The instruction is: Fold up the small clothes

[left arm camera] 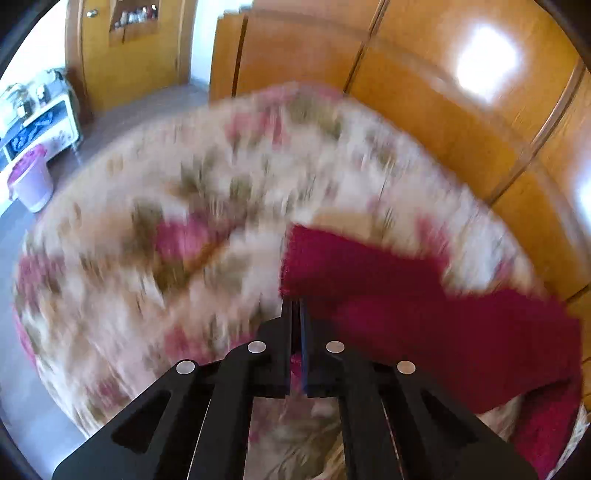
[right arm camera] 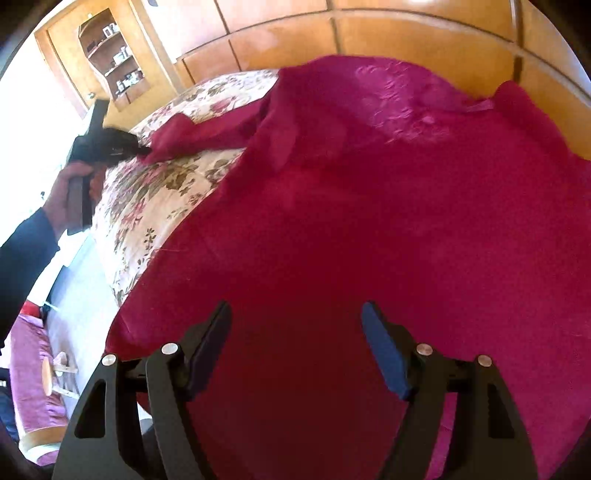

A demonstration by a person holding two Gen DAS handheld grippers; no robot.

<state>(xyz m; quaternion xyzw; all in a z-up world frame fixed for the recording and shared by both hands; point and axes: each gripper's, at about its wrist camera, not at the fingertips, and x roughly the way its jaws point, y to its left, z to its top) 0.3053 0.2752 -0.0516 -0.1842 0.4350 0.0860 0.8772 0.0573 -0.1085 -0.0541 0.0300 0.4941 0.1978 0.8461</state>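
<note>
Across the floral bed [right arm camera: 147,192] lies the red garment [right arm camera: 369,221], spread wide toward the far headboard [right arm camera: 406,33]. At far left the left gripper [right arm camera: 146,150] pinches its corner, apparently lifting it, though that view is blurred. Near the garment's middle the right gripper [right arm camera: 295,332] hangs released.

One red garment [right arm camera: 332,221], one floral bedspread [right arm camera: 155,192], two tools.

Glossy wooden wardrobe panels [left arm camera: 424,110] behind a floral-covered bed [left arm camera: 184,240], grey floor [left arm camera: 22,387], bright window glare.
</note>
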